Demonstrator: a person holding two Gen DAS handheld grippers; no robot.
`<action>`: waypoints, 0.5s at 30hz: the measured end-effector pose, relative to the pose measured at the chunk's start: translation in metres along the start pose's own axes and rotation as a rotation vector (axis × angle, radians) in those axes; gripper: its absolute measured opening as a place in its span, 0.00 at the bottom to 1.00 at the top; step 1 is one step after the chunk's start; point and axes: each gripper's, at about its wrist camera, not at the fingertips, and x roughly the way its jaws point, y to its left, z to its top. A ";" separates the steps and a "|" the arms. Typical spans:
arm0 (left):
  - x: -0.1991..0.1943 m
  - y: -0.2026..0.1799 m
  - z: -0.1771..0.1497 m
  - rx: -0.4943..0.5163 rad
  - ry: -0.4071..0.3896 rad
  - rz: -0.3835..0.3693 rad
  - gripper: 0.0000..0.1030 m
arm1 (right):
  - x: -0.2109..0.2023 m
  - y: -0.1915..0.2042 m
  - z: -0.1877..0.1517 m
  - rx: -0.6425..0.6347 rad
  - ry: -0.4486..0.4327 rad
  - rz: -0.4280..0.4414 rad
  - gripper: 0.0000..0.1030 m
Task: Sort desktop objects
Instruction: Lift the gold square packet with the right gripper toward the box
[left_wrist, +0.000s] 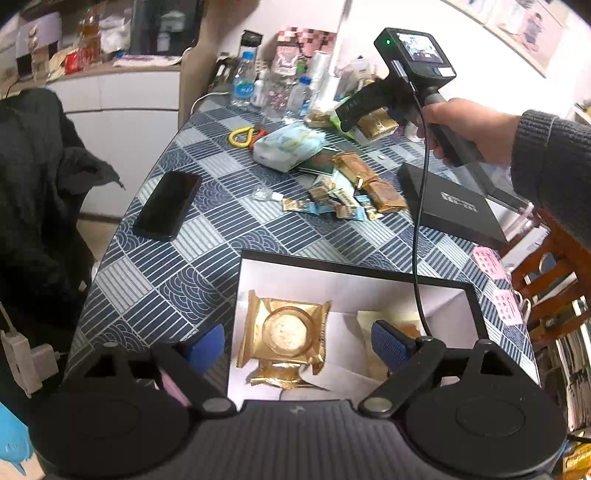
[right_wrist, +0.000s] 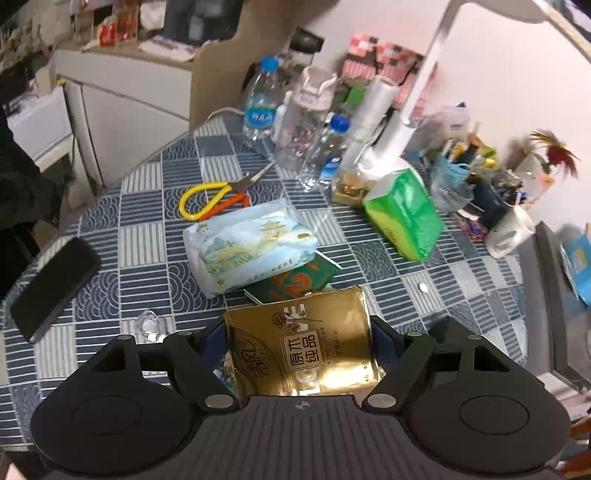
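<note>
1. The right claw (right_wrist: 297, 341) pinches one gold tissue pack (right_wrist: 299, 347) between its blue pads, held above the counter (right_wrist: 155, 236).
2. The left claw (left_wrist: 297, 343) is spread over the black-rimmed box (left_wrist: 354, 275), which holds one gold-wrapped pastry (left_wrist: 286, 338).
3. A hand (left_wrist: 469, 129) grips the right handle, tilted downward.
4. Two water bottles, one pair of scissors (right_wrist: 214, 199) and one green tissue pack (right_wrist: 404, 216) stand beyond.

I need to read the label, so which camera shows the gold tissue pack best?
The right wrist view: the gold tissue pack sits close between the right hand-held gripper fingers, print legible. The left wrist view shows it small, far off, partly hidden.
</note>
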 end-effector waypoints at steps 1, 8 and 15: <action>-0.003 -0.002 -0.002 0.007 -0.005 -0.003 1.00 | -0.008 -0.001 -0.003 0.003 -0.007 -0.002 0.74; -0.026 -0.015 -0.016 0.055 -0.033 -0.023 1.00 | -0.065 -0.011 -0.028 0.036 -0.053 -0.016 0.74; -0.043 -0.018 -0.033 0.084 -0.043 -0.038 1.00 | -0.113 -0.014 -0.064 0.080 -0.088 0.006 0.74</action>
